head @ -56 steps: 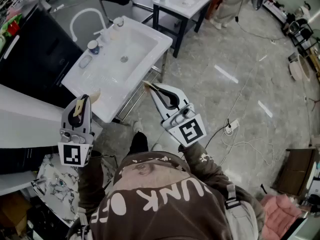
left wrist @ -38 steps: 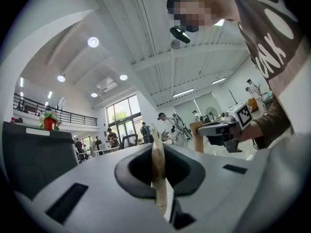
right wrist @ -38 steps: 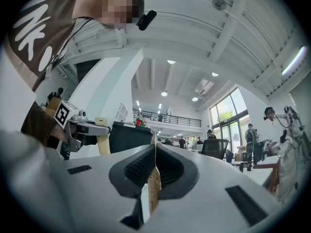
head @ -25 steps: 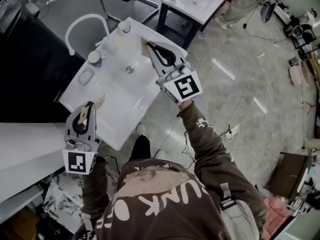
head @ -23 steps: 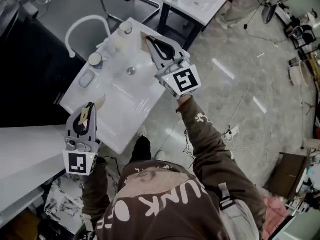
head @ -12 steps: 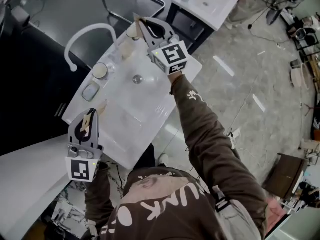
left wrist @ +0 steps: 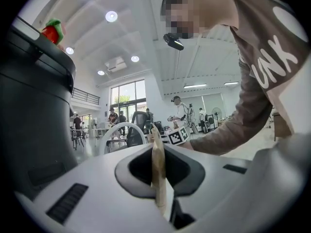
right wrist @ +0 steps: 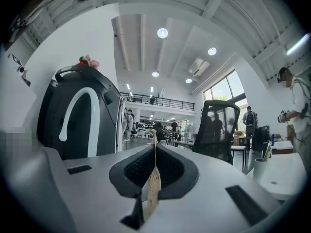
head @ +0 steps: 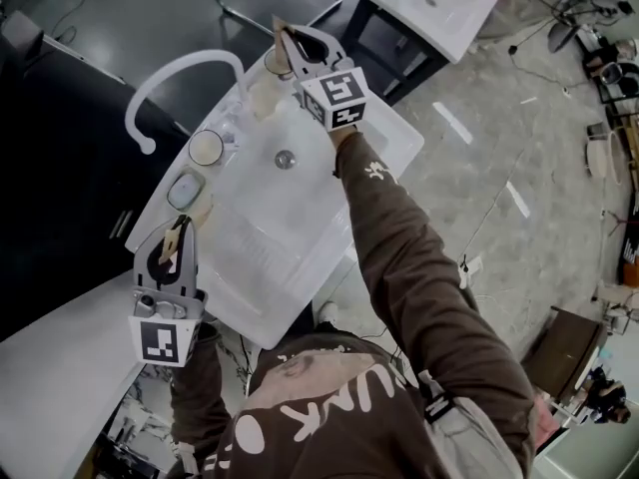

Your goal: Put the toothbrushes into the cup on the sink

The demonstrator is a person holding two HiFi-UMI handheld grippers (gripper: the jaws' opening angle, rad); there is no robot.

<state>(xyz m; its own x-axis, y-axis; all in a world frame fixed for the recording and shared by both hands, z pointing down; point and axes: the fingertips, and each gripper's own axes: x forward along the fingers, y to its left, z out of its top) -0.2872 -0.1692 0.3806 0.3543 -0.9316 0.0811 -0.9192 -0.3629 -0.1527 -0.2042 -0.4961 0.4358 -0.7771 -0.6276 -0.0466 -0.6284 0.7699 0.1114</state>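
Right gripper (head: 277,30) has gone from the near edge of the sink (head: 391,140) out to its far rim, arm stretched over the basin; left gripper (head: 181,226) has barely shifted and hangs at the near left corner. Behind the far rim arcs the white faucet (head: 176,75). A cup (head: 207,148) stands on the far-left ledge, a soap dish (head: 186,190) just nearer than it. I see some pale clutter under the right gripper's tips, too blurred to name. Both tongs are pressed together, pads flat on each other, nothing pinched in either. I can't pick out the toothbrushes in any view; my guess is they lie on the far ledge where the right gripper is heading. Risks as I judge them: going down with the jaws together would shove a brush into the basin instead of gripping it, and the long reach could knock over whatever stands by the tips.
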